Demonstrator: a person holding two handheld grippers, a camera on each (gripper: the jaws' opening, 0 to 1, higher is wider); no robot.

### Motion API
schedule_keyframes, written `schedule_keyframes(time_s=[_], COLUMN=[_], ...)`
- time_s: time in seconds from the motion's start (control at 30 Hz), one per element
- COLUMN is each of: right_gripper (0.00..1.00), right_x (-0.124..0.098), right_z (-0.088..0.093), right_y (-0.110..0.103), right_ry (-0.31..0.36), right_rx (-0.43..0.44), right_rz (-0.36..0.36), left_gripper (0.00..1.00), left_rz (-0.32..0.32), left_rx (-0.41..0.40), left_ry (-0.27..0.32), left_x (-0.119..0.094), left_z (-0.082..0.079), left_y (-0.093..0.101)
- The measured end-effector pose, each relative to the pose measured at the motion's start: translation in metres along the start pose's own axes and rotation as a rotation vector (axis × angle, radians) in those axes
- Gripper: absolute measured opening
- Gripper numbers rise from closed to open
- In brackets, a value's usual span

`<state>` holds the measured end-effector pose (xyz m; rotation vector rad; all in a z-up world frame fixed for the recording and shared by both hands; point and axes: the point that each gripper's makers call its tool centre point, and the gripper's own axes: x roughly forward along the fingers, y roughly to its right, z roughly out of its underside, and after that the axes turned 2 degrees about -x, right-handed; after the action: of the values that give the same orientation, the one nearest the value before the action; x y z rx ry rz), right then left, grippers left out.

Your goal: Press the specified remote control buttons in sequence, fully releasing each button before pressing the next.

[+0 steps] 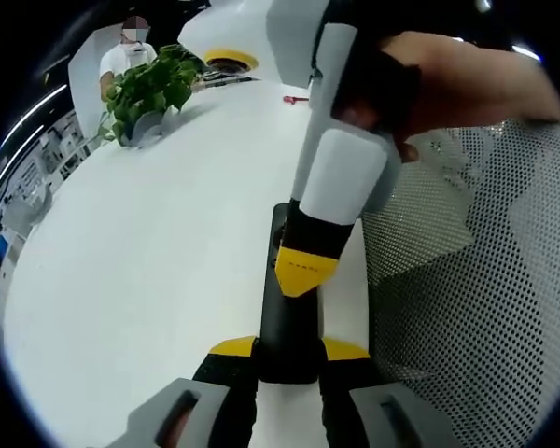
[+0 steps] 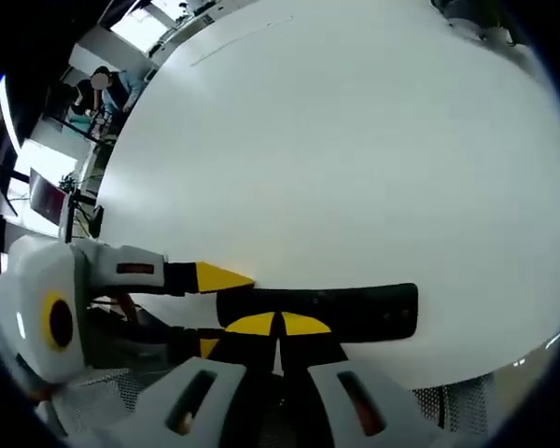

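A long black remote control lies on the white table, running away from my left gripper, whose yellow-tipped jaws are shut on its near end. My right gripper comes down from the upper right, held by a hand, and its yellow tip touches the remote's top face. In the right gripper view the remote lies crosswise, and my right gripper has its jaws shut together on the remote's top. The left gripper holds the remote's left end. The buttons are hidden.
A potted green plant and a person in white are at the far end of the table. A yellow-ringed round object and a small red item lie beyond. A mesh chair stands beside the table edge.
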<state>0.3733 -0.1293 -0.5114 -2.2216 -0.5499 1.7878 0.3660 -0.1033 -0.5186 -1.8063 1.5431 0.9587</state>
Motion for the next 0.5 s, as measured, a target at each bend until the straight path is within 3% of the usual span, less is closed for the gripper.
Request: schedule_keyframes(time_s=[0.37,0.5], right_gripper=[0.0,0.0], right_x=[0.0015,0.0021], right_z=[0.0015,0.0013], right_y=[0.0,-0.0009], right_ry=[-0.001,0.013], right_rx=[0.017,-0.02], right_rz=[-0.009,0.009], left_gripper=[0.25,0.25], left_rz=[0.0,0.0], left_rx=[0.0,0.001], left_ry=[-0.003,-0.005], left_x=[-0.0002,0.0001], left_z=[0.0001,0.0001], left_y=[0.0001,0.0])
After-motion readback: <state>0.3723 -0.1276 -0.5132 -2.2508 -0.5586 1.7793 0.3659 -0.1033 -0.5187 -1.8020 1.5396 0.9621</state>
